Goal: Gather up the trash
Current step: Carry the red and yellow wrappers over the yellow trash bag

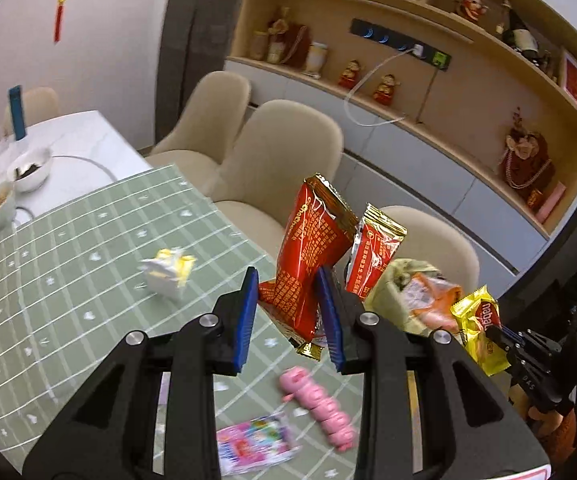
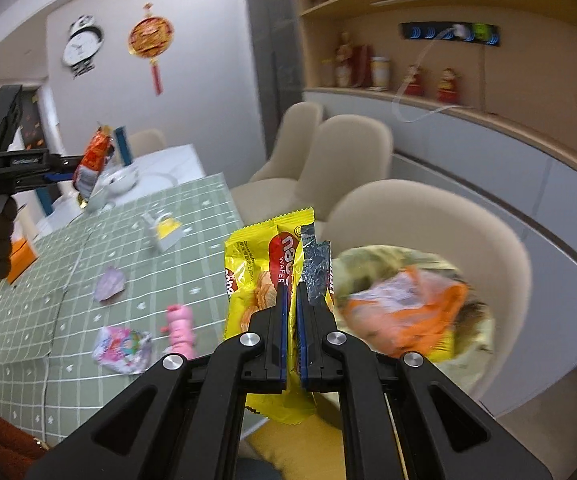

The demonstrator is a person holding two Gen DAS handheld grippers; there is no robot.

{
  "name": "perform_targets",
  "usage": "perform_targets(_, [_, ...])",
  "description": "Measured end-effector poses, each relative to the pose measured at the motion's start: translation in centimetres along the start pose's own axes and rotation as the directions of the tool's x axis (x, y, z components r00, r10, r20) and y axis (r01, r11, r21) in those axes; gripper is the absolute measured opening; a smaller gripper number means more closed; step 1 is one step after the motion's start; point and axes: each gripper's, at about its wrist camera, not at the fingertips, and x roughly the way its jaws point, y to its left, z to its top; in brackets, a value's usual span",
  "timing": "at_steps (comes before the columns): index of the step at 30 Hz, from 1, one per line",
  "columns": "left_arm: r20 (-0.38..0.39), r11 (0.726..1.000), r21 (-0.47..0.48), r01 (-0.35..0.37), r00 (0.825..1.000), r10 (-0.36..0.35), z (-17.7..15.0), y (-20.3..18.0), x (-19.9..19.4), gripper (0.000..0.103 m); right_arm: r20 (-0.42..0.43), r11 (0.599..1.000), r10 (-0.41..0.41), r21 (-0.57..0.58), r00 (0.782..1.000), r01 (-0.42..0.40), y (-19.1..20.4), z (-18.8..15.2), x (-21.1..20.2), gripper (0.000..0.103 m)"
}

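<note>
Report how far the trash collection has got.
Done: an orange wrapper already lies in the bin bag. In hand: left gripper holds red wrappers, right gripper a yellow wafer wrapper. Left on the green tablecloth: white-yellow carton, pink wrapper, colourful packet.

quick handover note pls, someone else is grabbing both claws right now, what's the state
Left claw: shut on the red snack wrapper, held up above the table.
Right claw: shut on the yellow wafer wrapper, held beside the trash bag.
Trash bag: open, sitting on the nearest chair, an orange wrapper already in it.
Done: both wrappers lifted, neither dropped in yet.
Left on the green tablecloth: white and yellow crumpled pack, pink piece, colourful wrapper, a pale purple scrap.
Next, probably: release both wrappers over the bag, then return for the rest.
</note>
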Motion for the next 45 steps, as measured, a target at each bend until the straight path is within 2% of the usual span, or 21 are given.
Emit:
perform_targets(5, [-0.063,0.997,0.016,0.082,0.995,-0.081,0.1,-4.4,3.6,0.029,-0.003,0.995,-0.076,0.068,0.997,0.076,-4.6,-0.8,-1.3,0.006])
perform_targets(8, [-0.112,0.989,0.034,0.141,0.984,-0.136,-0.2,-7.8,6.3,0.029,-0.008,0.984,-0.134,0.114,0.991,0.134,-7.6,-1.3,-2.2,0.006])
perform_targets(12, [-0.168,0.980,0.078,0.185,0.971,-0.170,-0.9,-12.1,10.0,0.029,-0.021,0.968,-0.183,0.173,0.983,0.184,-10.6,-1.8,-2.8,0.006])
perform_targets(16, [-0.217,0.973,0.076,0.220,0.956,-0.199,-1.4,-14.8,13.7,0.029,-0.058,0.958,-0.175,0.219,0.983,0.183,-12.6,-1.7,-2.0,0.006])
perform_targets(19, [-0.236,0.970,0.052,0.238,0.947,-0.219,-1.6,-15.4,15.2,0.029,-0.090,0.959,-0.167,0.216,0.982,0.183,-13.5,-1.1,0.0,0.006])
perform_targets(26, [-0.247,0.975,0.067,0.210,0.951,-0.187,-1.4,-15.3,16.6,0.030,-0.162,0.981,-0.101,0.145,0.982,0.125,-13.0,0.4,8.5,0.006])
perform_targets(28, [-0.245,0.977,0.068,0.200,0.953,-0.178,-1.4,-14.9,16.8,0.030,-0.206,0.987,-0.072,0.127,0.976,0.099,-12.5,0.1,11.2,0.006])
perform_targets(32, [-0.252,0.979,0.056,0.195,0.952,-0.175,-1.4,-14.4,17.3,0.030,-0.297,0.990,-0.066,0.103,0.952,0.101,-12.2,-1.4,15.0,0.006])
perform_targets(39, [-0.274,0.982,0.037,0.186,0.947,-0.170,-2.0,-14.0,18.5,0.030,-0.314,0.981,-0.076,0.145,0.947,0.126,-13.6,-2.1,15.4,0.006])
perform_targets(43, [-0.297,0.980,0.034,0.194,0.939,-0.176,-2.5,-14.4,19.3,0.030,-0.266,0.978,-0.002,0.199,0.964,0.058,-13.6,-1.6,14.8,0.007])
perform_targets(45, [-0.302,0.980,0.034,0.197,0.937,-0.178,-2.6,-14.4,19.5,0.030,-0.250,0.978,-0.005,0.200,0.968,0.056,-13.3,-1.2,14.4,0.012])
